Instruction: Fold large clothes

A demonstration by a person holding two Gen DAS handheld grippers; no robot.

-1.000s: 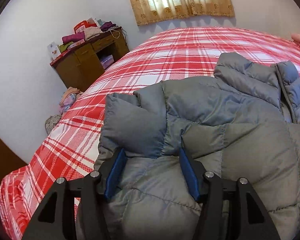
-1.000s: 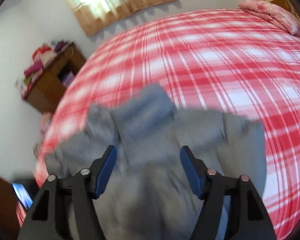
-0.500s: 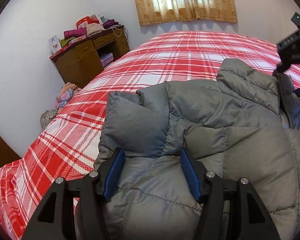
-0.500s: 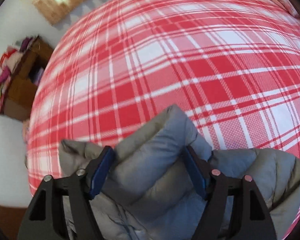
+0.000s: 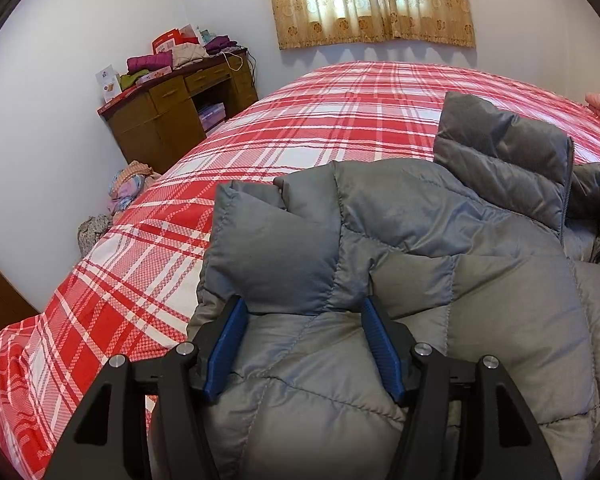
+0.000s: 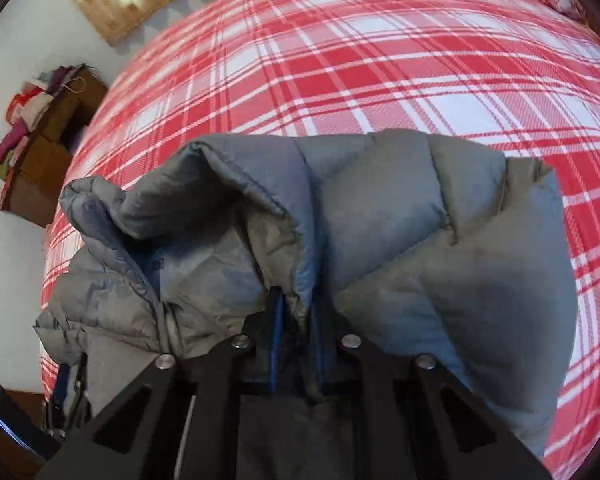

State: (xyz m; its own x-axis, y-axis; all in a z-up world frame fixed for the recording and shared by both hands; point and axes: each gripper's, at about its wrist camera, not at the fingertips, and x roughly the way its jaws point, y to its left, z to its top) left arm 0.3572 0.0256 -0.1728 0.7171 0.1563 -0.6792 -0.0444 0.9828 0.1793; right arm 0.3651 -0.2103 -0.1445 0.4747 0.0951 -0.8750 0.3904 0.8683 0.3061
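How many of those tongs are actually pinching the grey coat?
1. The right tongs are shut on the grey coat's fabric near its collar. The left tongs stand open over the shoulder, pinching nothing.

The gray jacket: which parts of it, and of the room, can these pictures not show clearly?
- Gray jacket: lower part cut off by the left wrist view's bottom edge.
- Fabric inside the right gripper: its own folds hide the pinch.
- Items on the wooden desk: too small to identify.

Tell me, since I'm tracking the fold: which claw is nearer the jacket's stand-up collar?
Right. The right claw is shut on the grey puffer jacket right at its collar; the left claw sits open over the folded sleeve, away from it.
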